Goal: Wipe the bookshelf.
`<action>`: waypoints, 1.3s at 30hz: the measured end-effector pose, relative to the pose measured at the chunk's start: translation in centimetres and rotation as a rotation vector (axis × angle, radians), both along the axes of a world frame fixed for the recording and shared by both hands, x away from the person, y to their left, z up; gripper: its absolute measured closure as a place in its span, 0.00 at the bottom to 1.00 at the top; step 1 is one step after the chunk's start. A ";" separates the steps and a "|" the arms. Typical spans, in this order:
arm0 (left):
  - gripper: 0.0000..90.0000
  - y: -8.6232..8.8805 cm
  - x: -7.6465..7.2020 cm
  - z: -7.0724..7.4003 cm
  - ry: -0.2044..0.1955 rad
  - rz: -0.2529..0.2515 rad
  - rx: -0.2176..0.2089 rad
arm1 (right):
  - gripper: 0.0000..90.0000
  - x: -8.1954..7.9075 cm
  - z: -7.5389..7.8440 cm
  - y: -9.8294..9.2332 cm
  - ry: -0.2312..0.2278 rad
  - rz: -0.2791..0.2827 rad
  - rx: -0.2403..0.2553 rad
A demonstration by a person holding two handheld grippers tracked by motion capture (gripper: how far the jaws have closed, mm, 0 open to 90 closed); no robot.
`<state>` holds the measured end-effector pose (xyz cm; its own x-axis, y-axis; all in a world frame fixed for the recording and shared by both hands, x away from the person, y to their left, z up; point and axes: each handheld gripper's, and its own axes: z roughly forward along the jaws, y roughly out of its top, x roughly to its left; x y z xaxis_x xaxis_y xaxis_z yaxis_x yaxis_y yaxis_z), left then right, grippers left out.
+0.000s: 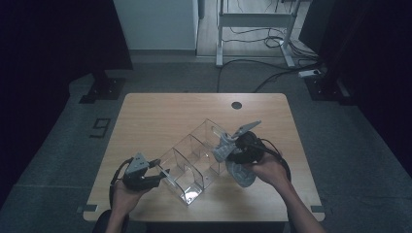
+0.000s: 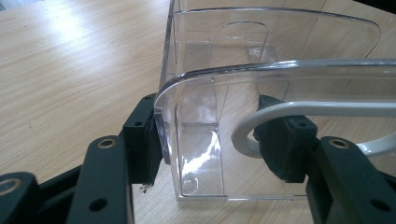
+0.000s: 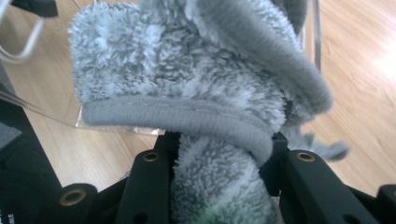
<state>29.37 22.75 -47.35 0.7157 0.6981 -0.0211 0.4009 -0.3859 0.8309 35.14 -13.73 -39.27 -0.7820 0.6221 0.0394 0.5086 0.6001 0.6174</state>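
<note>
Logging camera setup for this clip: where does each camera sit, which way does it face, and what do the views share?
High view: above the person's side, looking forward and down on the table; forearms, left gripper, right gripper.
Left gripper view: along its jaws, clamped on the clear organizer wall.
Right gripper view: along its jaws, gripping a grey fleecy cloth.
Shared: all three show the organizer; high and right gripper views show the cloth.

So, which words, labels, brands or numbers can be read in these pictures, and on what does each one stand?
"9": a dark, digit-shaped mark on the grey floor left of the table; it reads like a nine, though the high view shows it small and dim.
No other text can be read: the clear organizer, the grey fluffy cloth, the left gripper and the right gripper carry no visible writing.
</note>
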 end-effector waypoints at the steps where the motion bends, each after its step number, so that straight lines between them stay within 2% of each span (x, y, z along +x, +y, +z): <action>1: 0.49 0.0 0.0 0.0 0.000 -0.001 0.002 | 0.71 0.2 0.3 0.4 0.001 0.006 0.000; 8: 0.49 0.0 0.0 0.0 0.000 -0.002 0.003 | 0.71 1.6 1.4 2.8 -0.010 0.035 -0.004; 20: 0.49 -0.1 0.0 0.0 0.000 0.001 0.005 | 0.71 4.4 1.9 6.7 -0.038 0.046 -0.018; 31: 0.49 -0.1 0.0 0.0 0.000 0.001 0.005 | 0.70 6.4 0.5 10.2 -0.035 0.052 -0.026; 39: 0.49 -0.1 0.0 0.1 0.000 0.001 0.009 | 0.70 7.4 -1.2 12.1 -0.033 0.050 -0.100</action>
